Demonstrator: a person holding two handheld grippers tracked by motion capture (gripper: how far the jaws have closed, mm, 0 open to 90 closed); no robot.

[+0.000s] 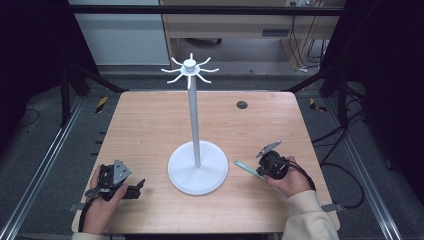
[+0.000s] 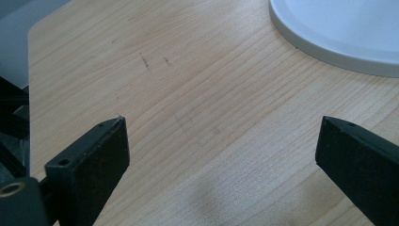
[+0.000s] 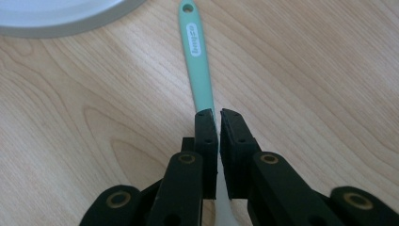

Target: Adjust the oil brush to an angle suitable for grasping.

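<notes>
On the table (image 1: 150,125), right of the stand's base (image 1: 198,172), lies a thin mint-green utensil (image 1: 248,169). Handle flat, narrow, rounded at the far end with a small hang hole; far end points toward the base, close to its rim but apart from it. White oval label on the handle with lettering, too blurred to read. Near end of the utensil is hidden under the jaws in the right gripper view; a pale strip shows between them lower down.

Right gripper (image 3: 217,115): jaws nearly together, clamped on the utensil's handle, only a thin slit between the pads. Held in the person's right hand (image 1: 292,182), cream sleeve (image 1: 310,220) at the bottom edge, black cable looping off the table's right side.

Left gripper (image 1: 139,186): low over the table's near-left corner, in the left hand (image 1: 102,205). Jaws spread wide, nothing between them, bare wood below; base rim shows at upper right in the left gripper view.

Stand (image 1: 194,120): white, round flat base, slim upright pole, ring of curved hooks (image 1: 190,70) at the top, all bare. Small dark round plug (image 1: 242,104) set in the tabletop, far right.
</notes>
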